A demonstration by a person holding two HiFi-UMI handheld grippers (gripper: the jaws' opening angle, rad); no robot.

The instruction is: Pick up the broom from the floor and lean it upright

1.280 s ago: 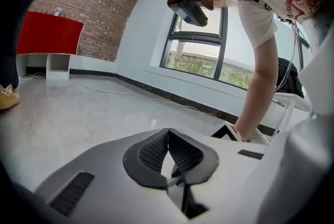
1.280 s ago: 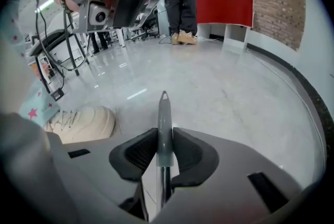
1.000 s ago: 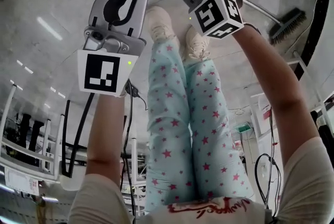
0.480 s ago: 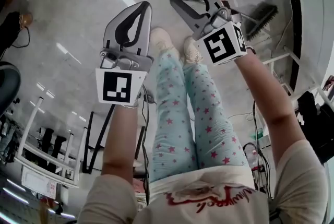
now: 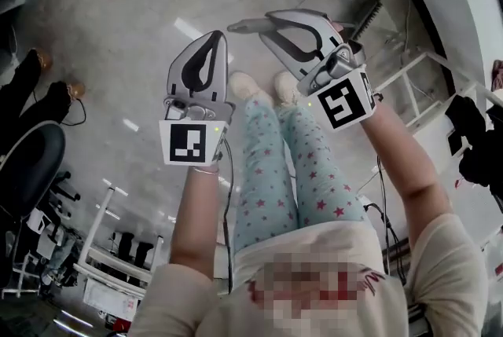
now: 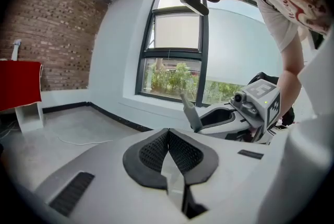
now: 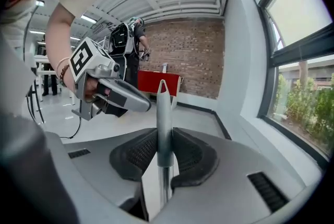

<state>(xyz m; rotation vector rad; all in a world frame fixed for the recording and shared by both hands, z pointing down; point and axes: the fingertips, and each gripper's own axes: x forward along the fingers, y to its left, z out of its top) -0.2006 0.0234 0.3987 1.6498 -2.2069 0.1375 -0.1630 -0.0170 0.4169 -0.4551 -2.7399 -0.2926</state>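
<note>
Grey polished floor (image 5: 118, 21) is stretching out far below both tools. A white wall with a large dark-framed window (image 6: 175, 56) is showing ahead of the left hand-held gripper (image 5: 214, 37). A brick wall (image 7: 195, 61) with a red cabinet (image 7: 156, 82) at its foot is showing ahead of the right hand-held gripper (image 5: 266, 25). The person is standing with legs (image 5: 275, 170) in star-print trousers running down between the two arms, white shoes just beneath the two tools. A black office chair (image 5: 23, 163) is sitting well off to the left of the left hand-held gripper. The broom (image 7: 164, 124) is being held in the right hand-held gripper, whose dark pads are pressing on the grey handle from both sides. The handle's pointed end is sticking out past the jaw tips, toward the left hand-held gripper. The brush head (image 5: 368, 16) is showing beyond and to the right of that tool, near a white metal frame (image 5: 424, 64). The left hand-held gripper is hanging just beside the right one with its jaws closed together, nothing between them.
</note>
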